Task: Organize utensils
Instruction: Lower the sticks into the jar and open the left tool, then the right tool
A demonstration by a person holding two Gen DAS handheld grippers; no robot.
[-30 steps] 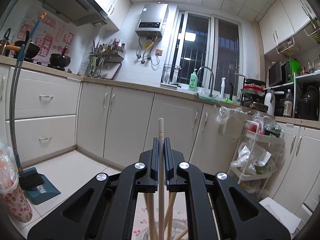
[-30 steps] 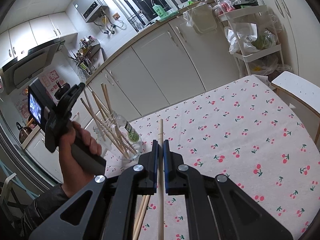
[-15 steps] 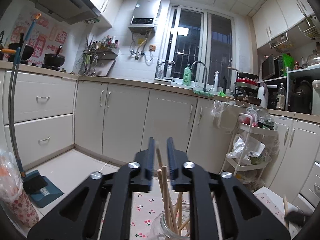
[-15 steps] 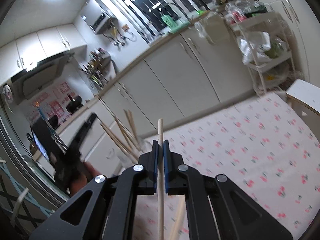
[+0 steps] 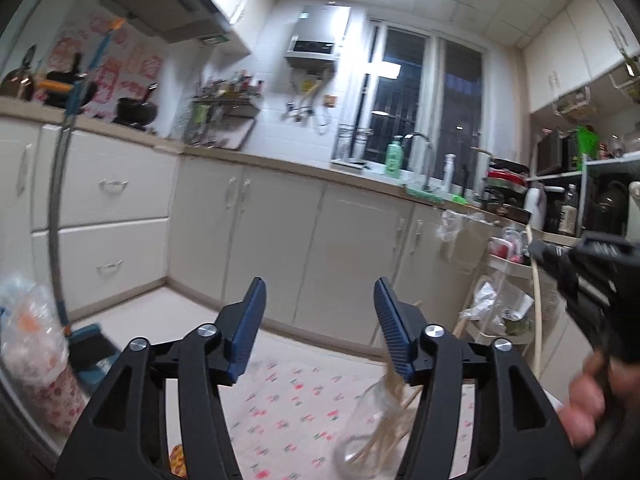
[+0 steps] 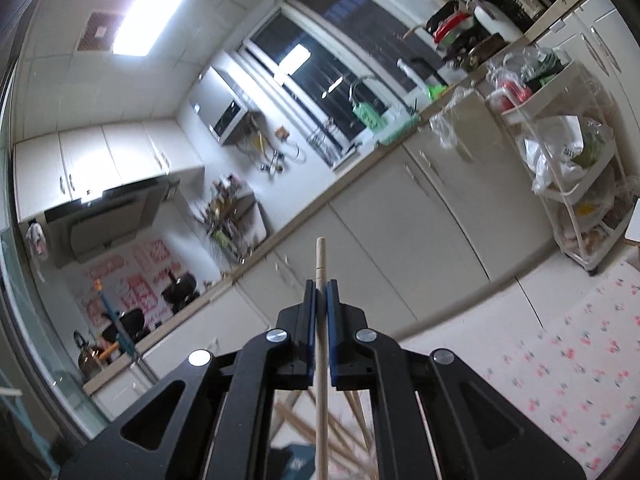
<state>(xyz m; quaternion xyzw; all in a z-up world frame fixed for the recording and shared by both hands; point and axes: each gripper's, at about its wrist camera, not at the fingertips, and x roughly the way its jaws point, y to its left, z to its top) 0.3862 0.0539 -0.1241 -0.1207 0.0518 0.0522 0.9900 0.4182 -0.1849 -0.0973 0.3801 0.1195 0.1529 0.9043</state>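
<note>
In the left wrist view my left gripper has its jaws opening, with nothing between them. Low and to the right of it, a glass jar holds several wooden chopsticks, partly hidden behind the right finger. At the right edge, a hand carries my right gripper, shut on a pale chopstick that hangs down. In the right wrist view my right gripper is shut on that chopstick, which stands upright. The jar's chopsticks show below the fingers.
A cherry-print tablecloth covers the table. Cream cabinets line the far wall. A white trolley with bags stands at the right. A broom and dustpan and a filled bag are on the floor at left.
My left gripper opened and let go of its chopstick, then drew off to the left of the jar. My right gripper rose and tilted upward, still gripping its chopstick, and came over the jar.
</note>
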